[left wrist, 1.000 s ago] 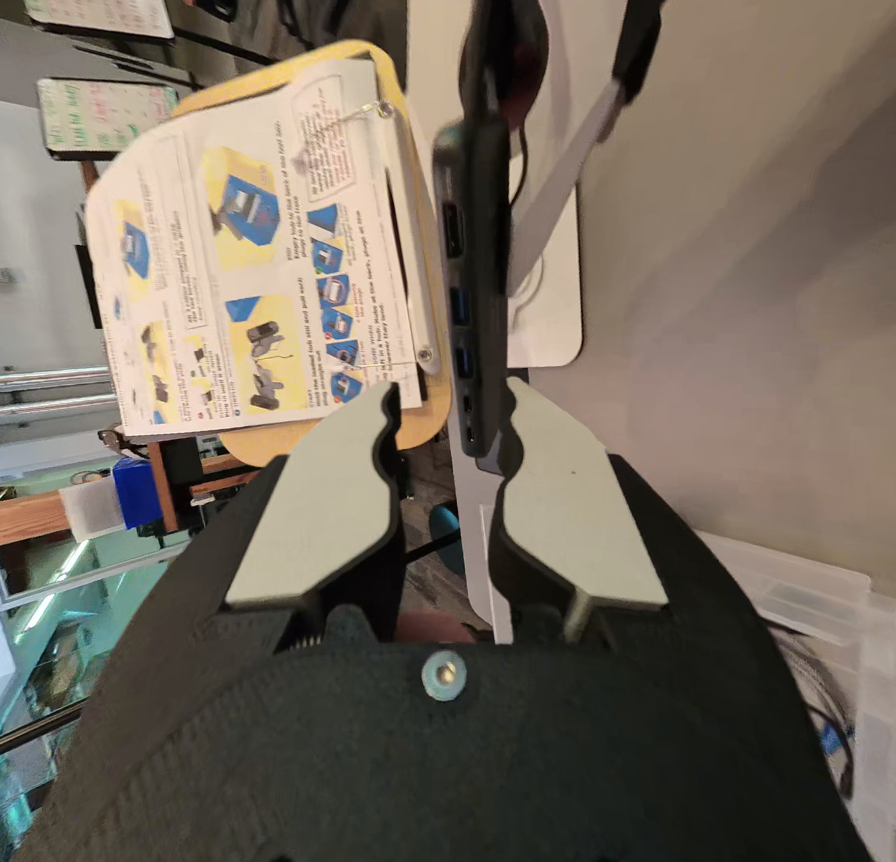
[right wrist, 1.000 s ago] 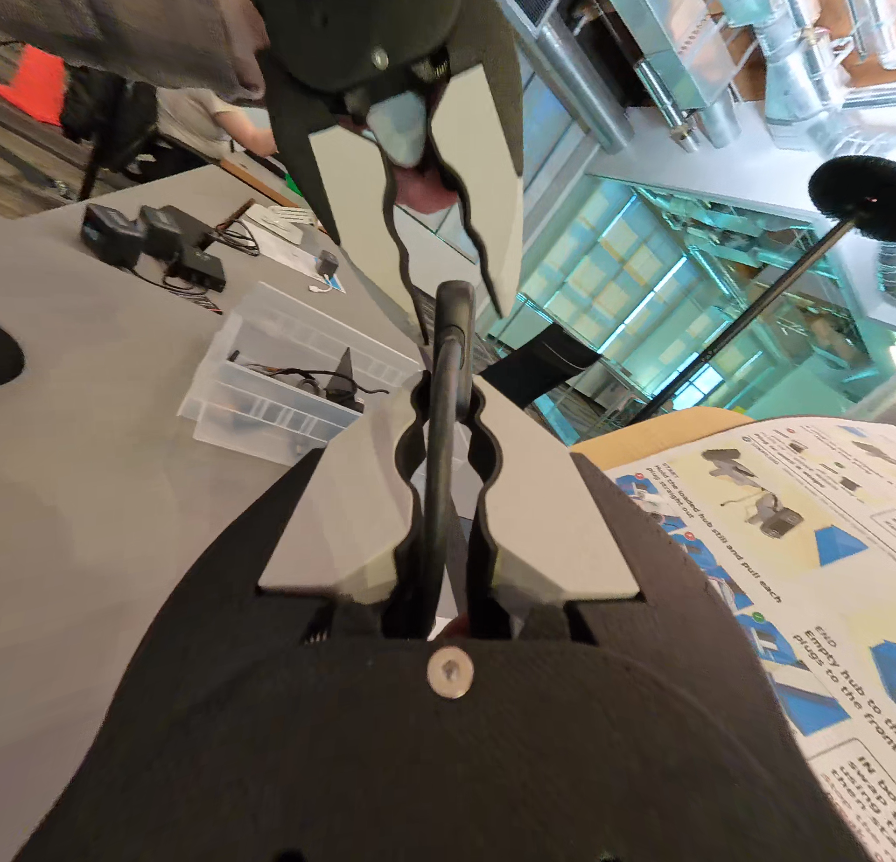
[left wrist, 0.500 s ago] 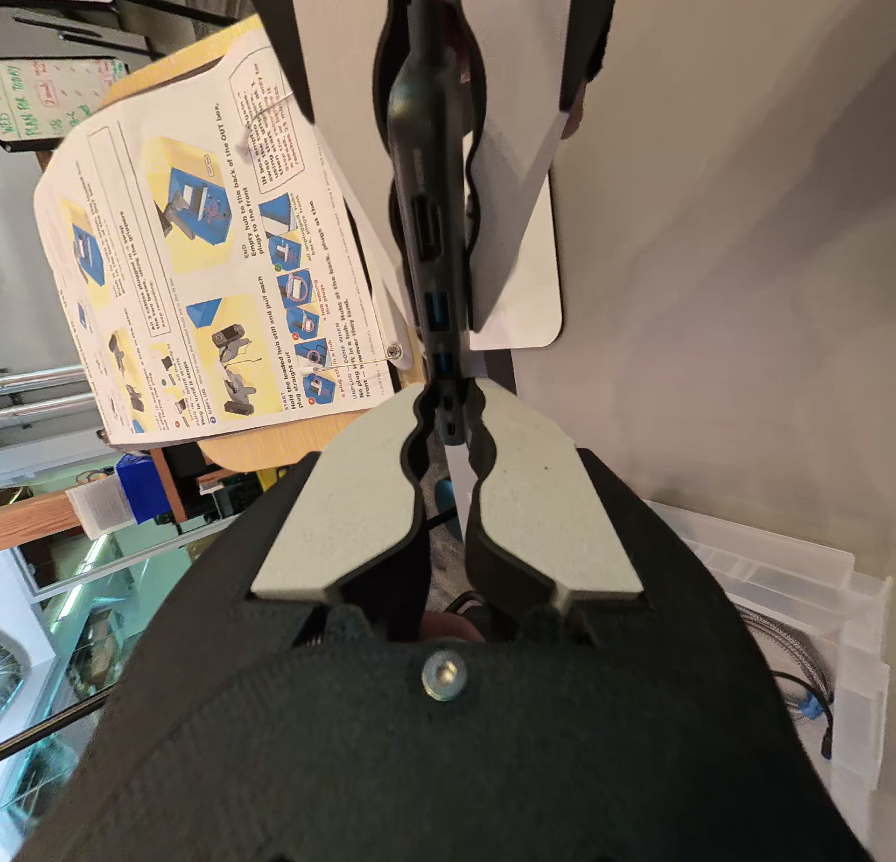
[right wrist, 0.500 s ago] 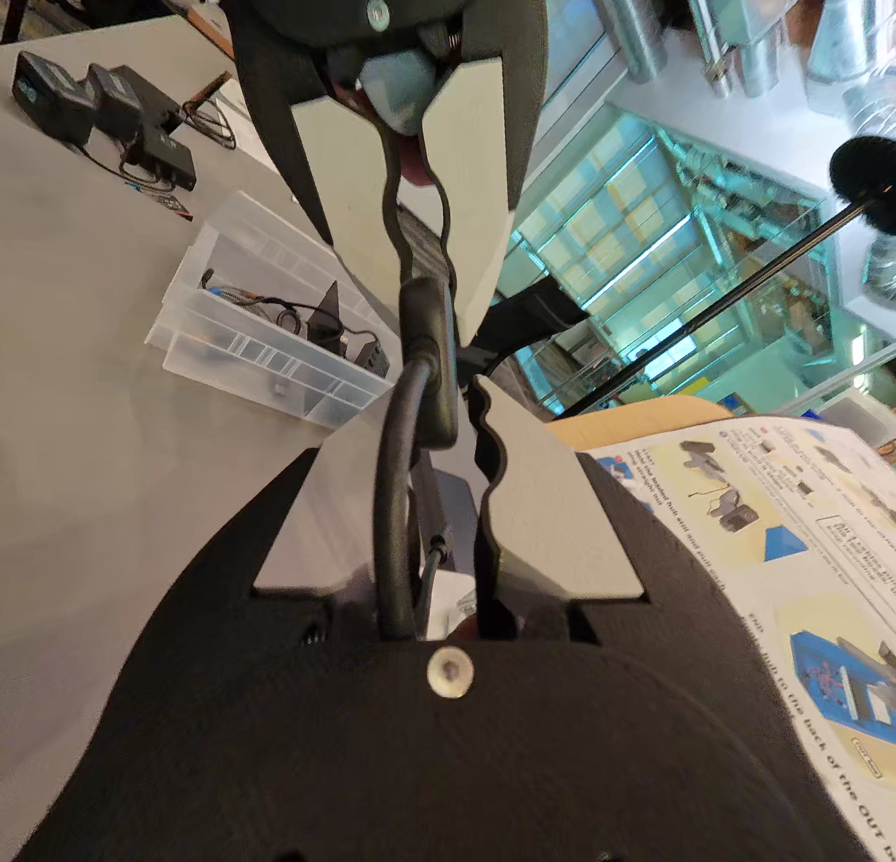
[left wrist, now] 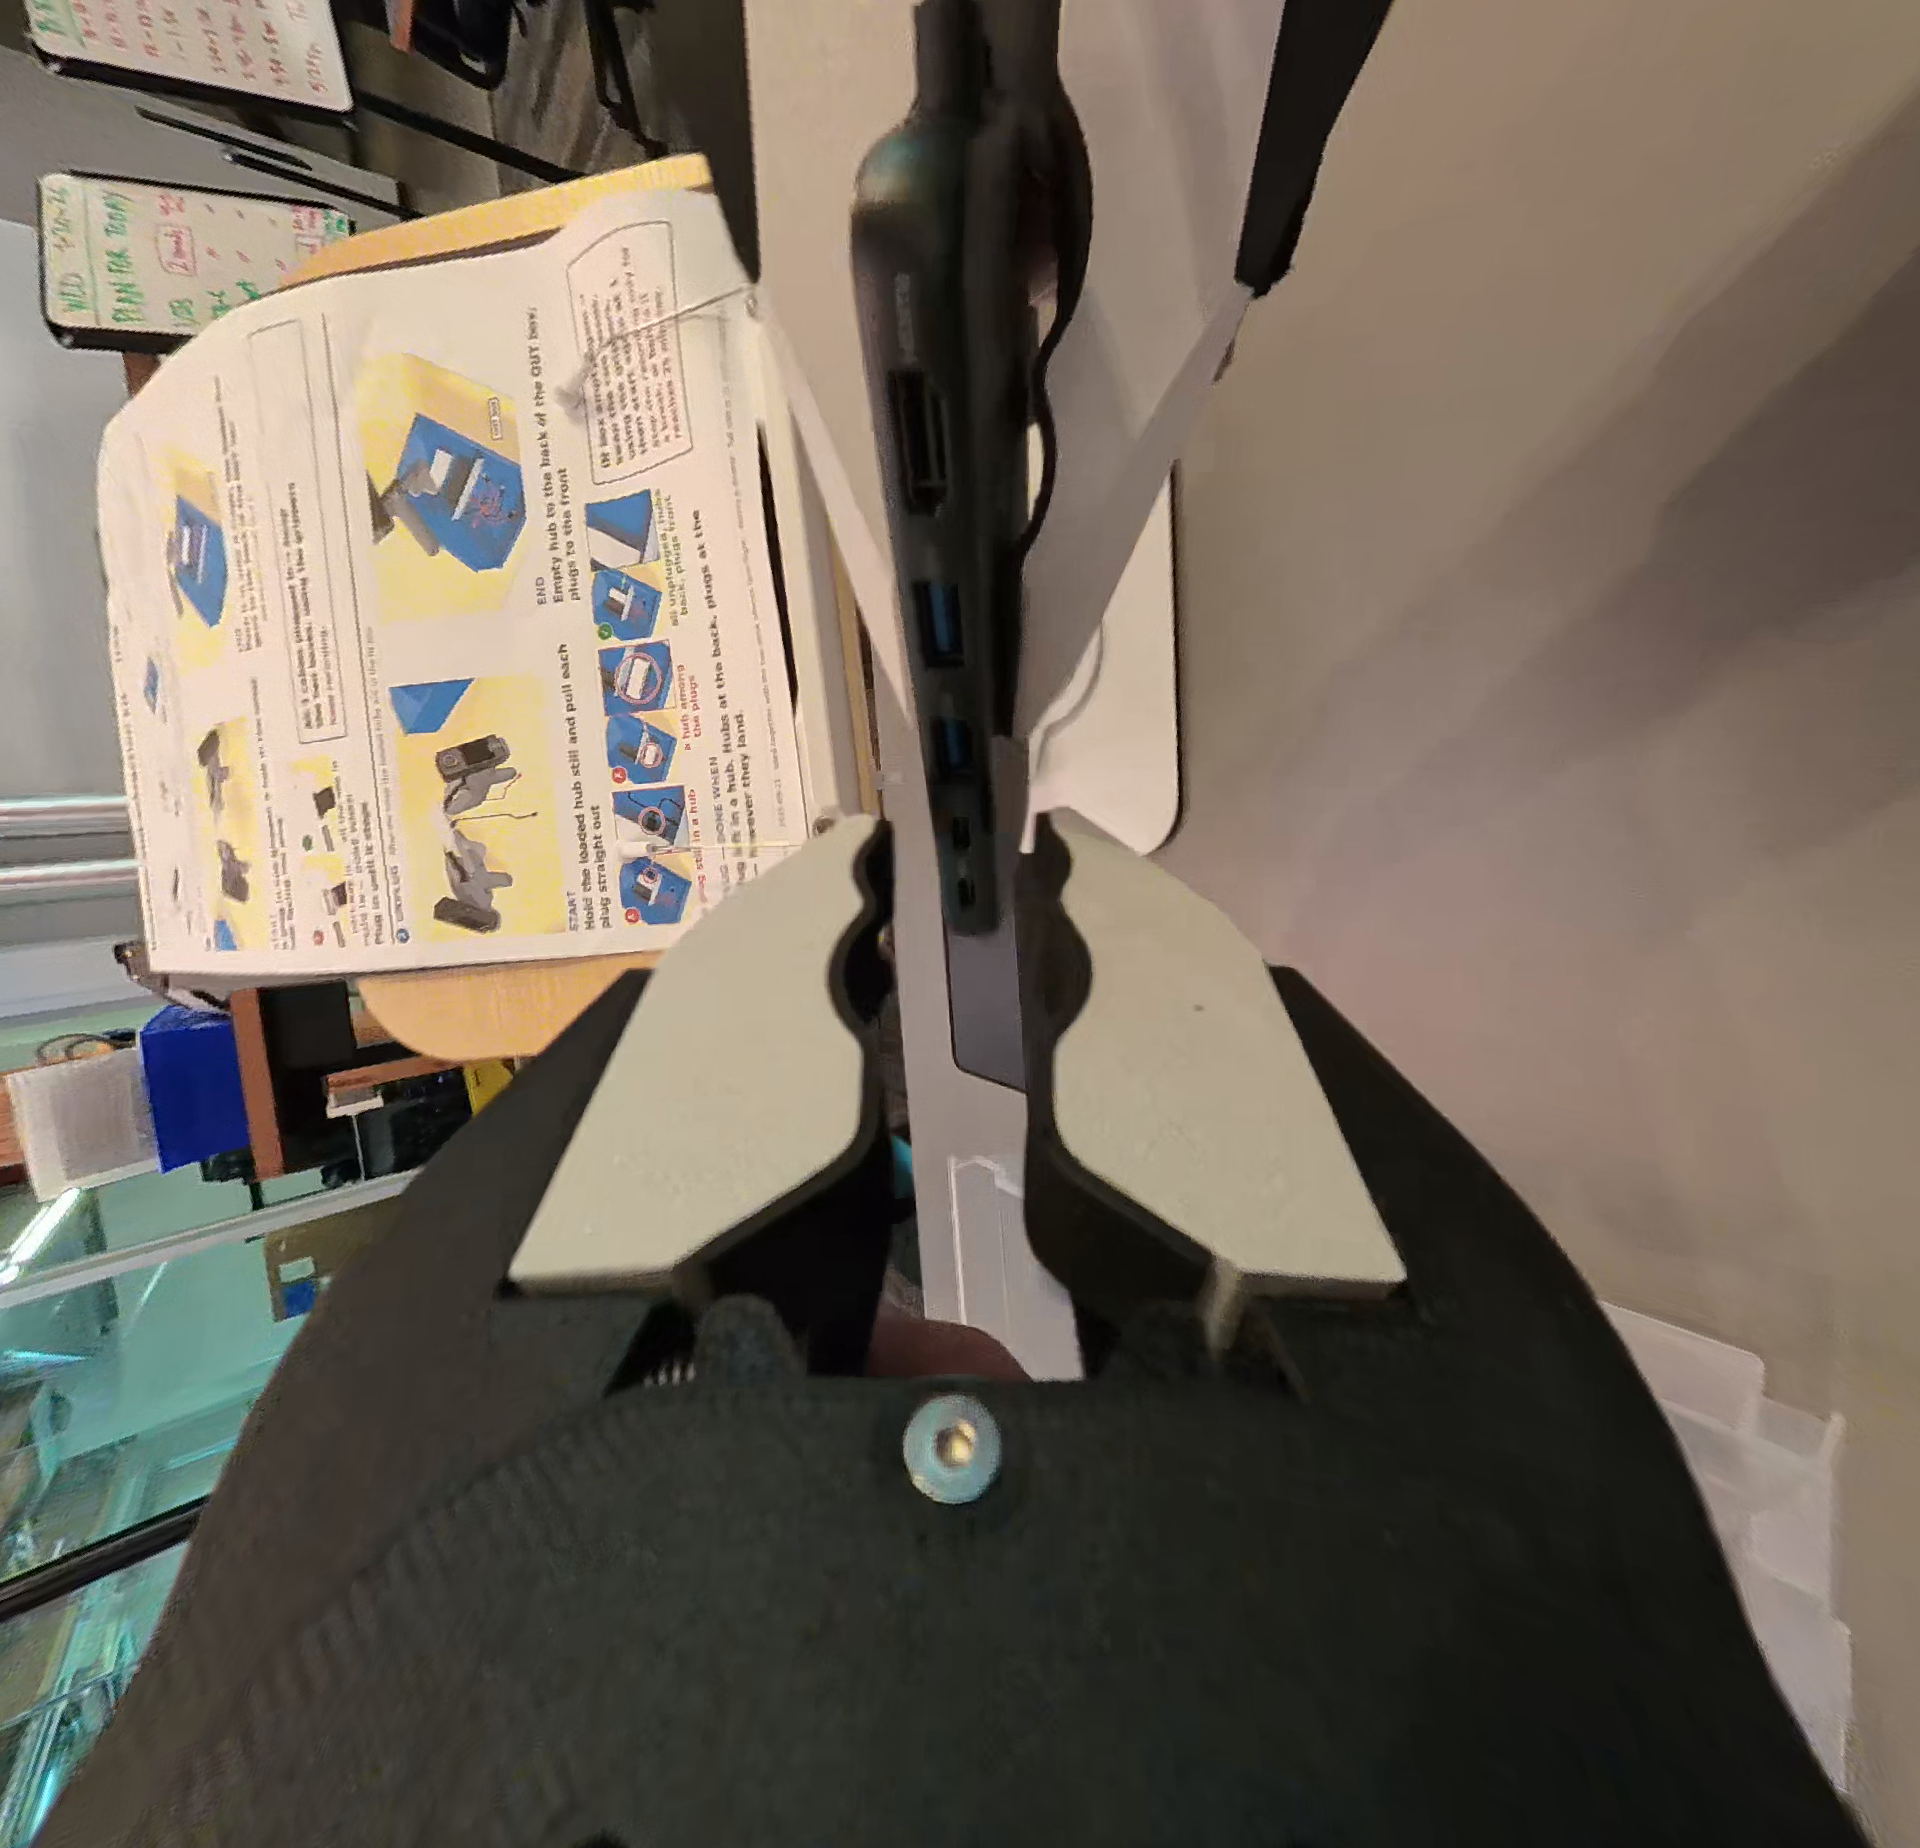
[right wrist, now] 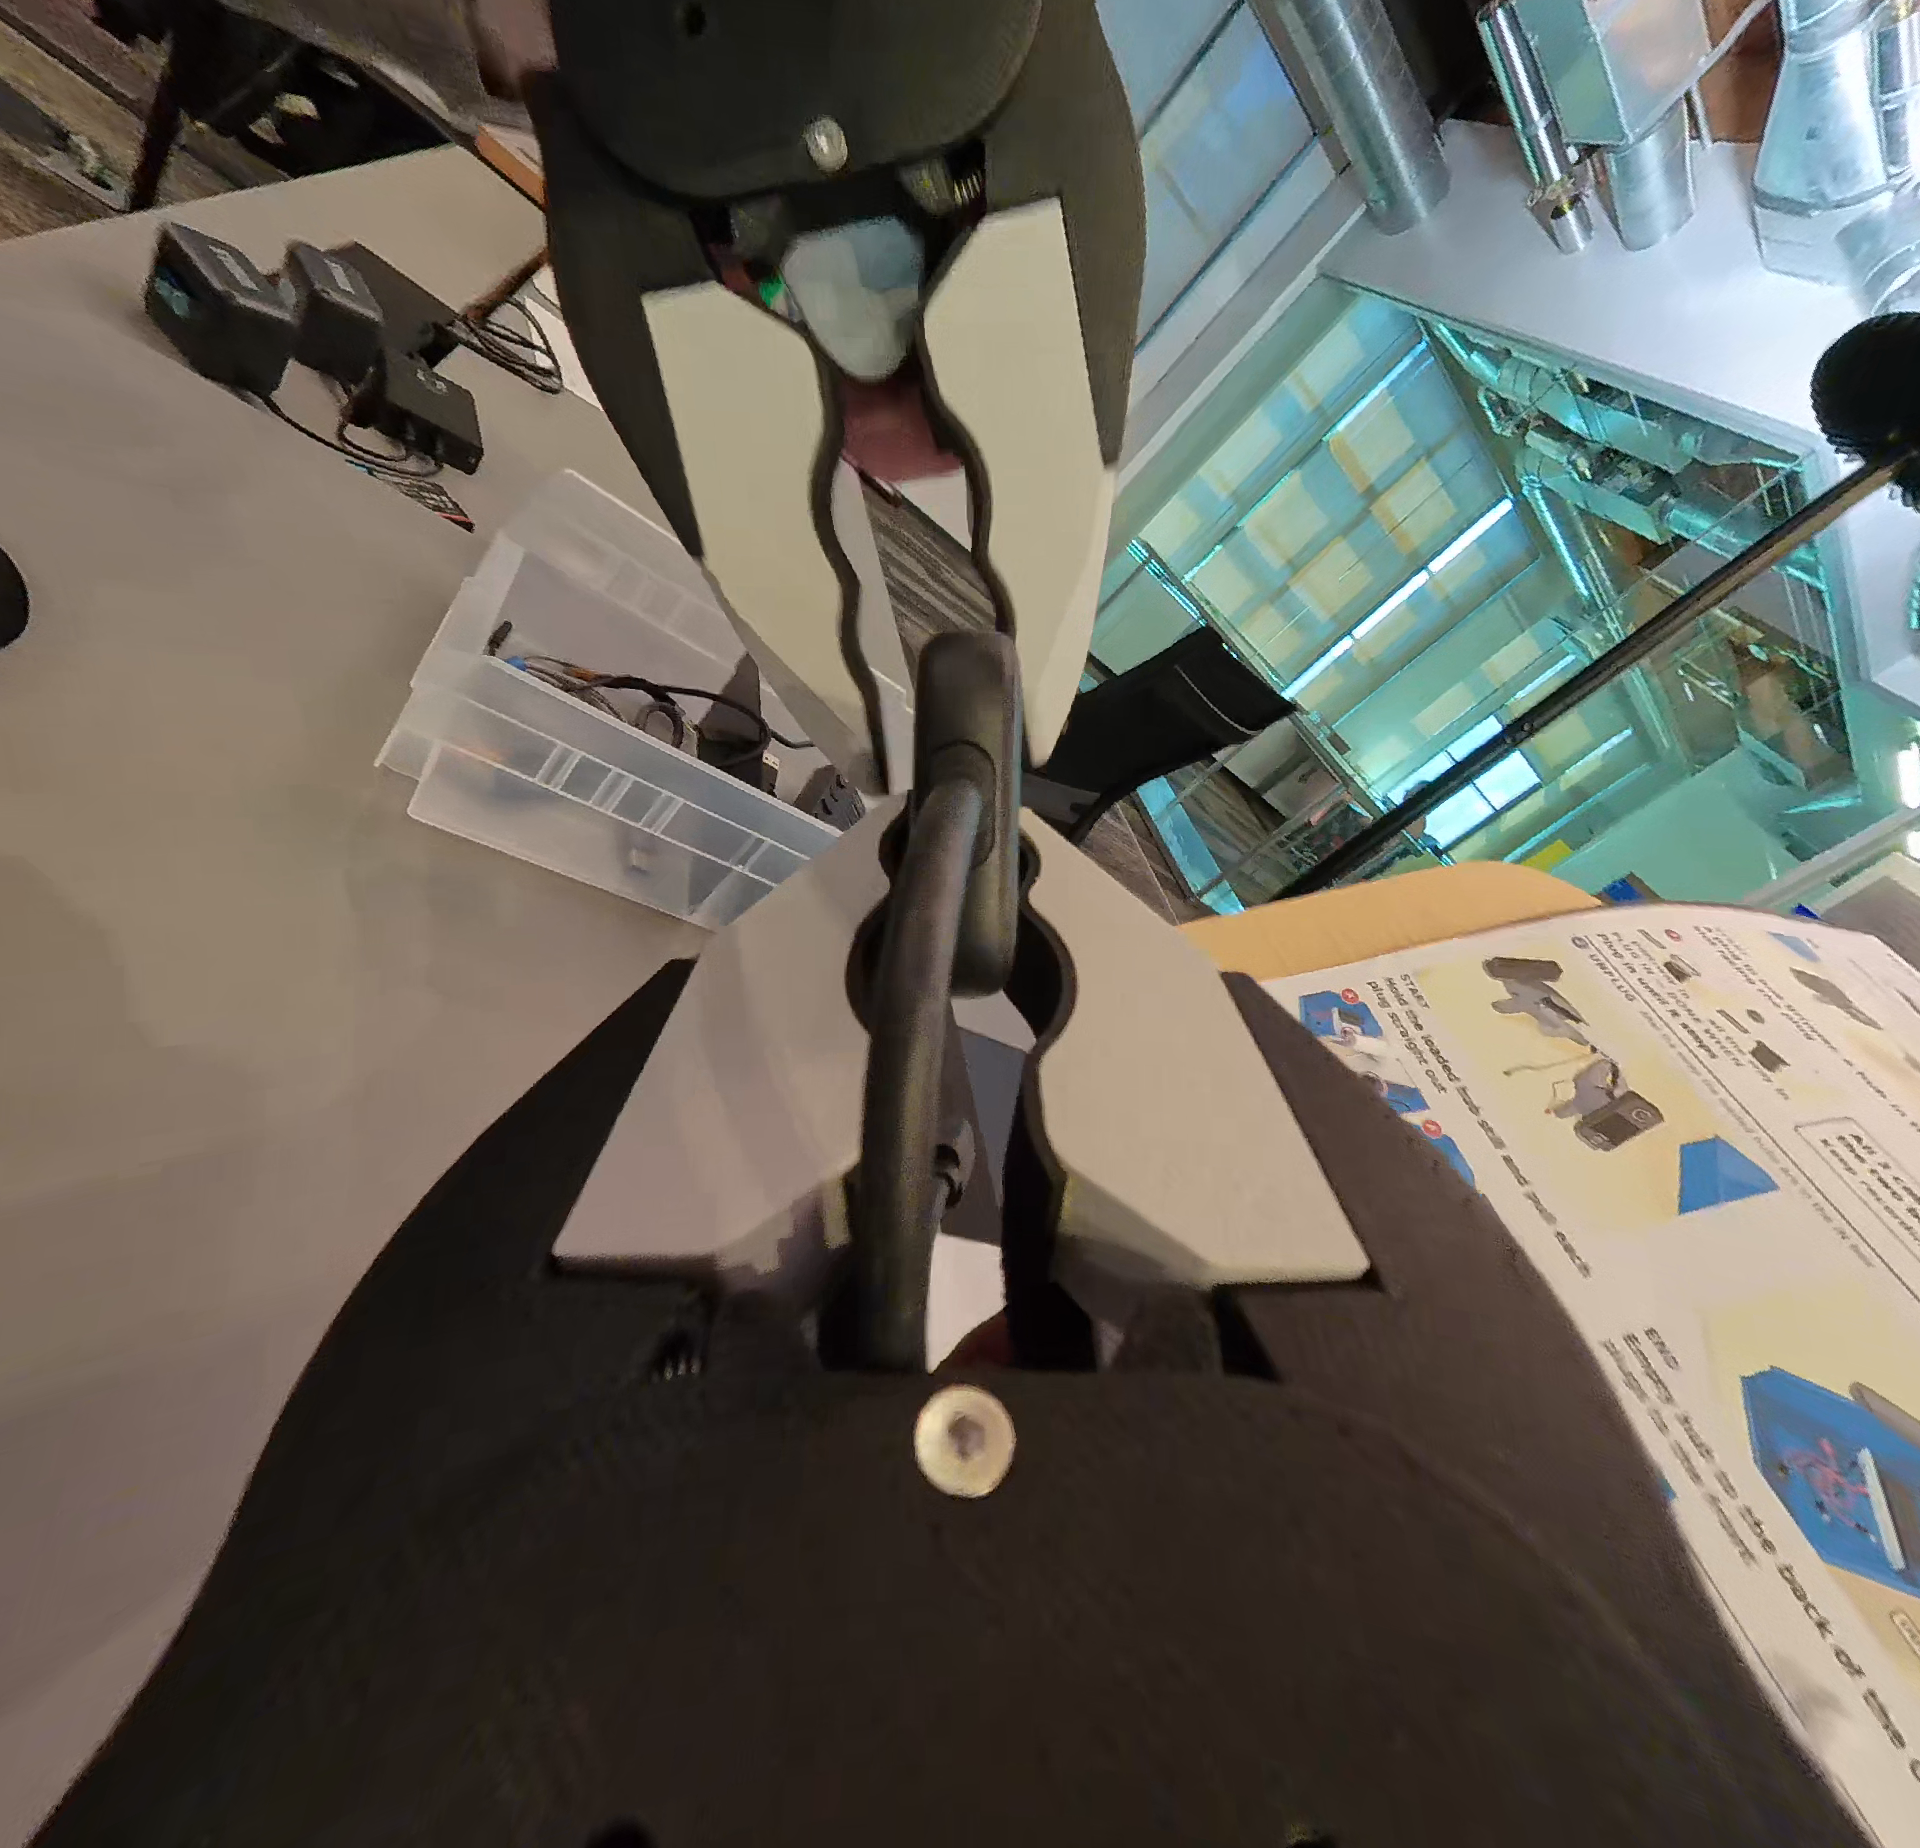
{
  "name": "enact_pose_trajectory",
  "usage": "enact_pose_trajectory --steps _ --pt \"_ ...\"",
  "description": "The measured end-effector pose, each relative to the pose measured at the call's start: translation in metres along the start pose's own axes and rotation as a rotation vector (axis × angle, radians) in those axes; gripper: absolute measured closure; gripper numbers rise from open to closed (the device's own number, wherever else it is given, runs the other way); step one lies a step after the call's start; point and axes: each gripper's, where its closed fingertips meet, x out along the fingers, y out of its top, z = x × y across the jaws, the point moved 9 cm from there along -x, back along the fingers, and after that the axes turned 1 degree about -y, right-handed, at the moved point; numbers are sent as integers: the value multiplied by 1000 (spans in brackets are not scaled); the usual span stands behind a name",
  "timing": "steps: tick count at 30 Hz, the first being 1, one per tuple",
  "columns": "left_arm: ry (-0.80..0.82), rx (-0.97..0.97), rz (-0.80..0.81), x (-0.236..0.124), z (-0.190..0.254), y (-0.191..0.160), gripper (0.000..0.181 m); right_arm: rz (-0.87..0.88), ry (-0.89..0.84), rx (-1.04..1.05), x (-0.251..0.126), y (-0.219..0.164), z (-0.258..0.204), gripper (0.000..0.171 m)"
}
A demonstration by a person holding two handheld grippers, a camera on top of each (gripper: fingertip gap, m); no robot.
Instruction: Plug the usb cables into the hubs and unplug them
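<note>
A slim dark grey USB hub is held in the air, port side towards the left wrist view, with all its ports empty. My right gripper is shut on the hub at its cable end. The hub's black cable runs back between the fingers. In the left wrist view the right gripper reaches in from the top. My left gripper is open, its fingertips on either side of the hub's free end with a small gap on one side. It faces me in the right wrist view.
A printed instruction sheet on a wooden board stands beside the hub and also shows in the right wrist view. A clear plastic box holding cables sits on the grey table. Black adapters lie farther back. My two grippers' fingertips are within a few centimetres of each other.
My left gripper closed onto the hub's free end half a second ago and has since opened a little around it. The right gripper has stayed on the hub, and both have shifted slightly.
</note>
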Motion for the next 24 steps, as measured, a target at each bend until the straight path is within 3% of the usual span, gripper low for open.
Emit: enact_pose_trajectory --steps 2,9,12,17,24 --pt "18 -31 -22 -9 -3 -6 143 -25 -14 1 -4 -5 3 162" --pt "99 -170 -107 -52 5 -53 145 -143 37 50 -22 -24 8 162" --pt "124 -196 -214 -61 21 -84 147 -172 71 84 -25 -33 7 162" --pt "26 -312 -391 -66 64 -150 153 -189 94 115 -20 -46 3 161" --pt "-35 -587 -560 -52 115 -225 147 -207 122 135 -12 -56 -3 161"
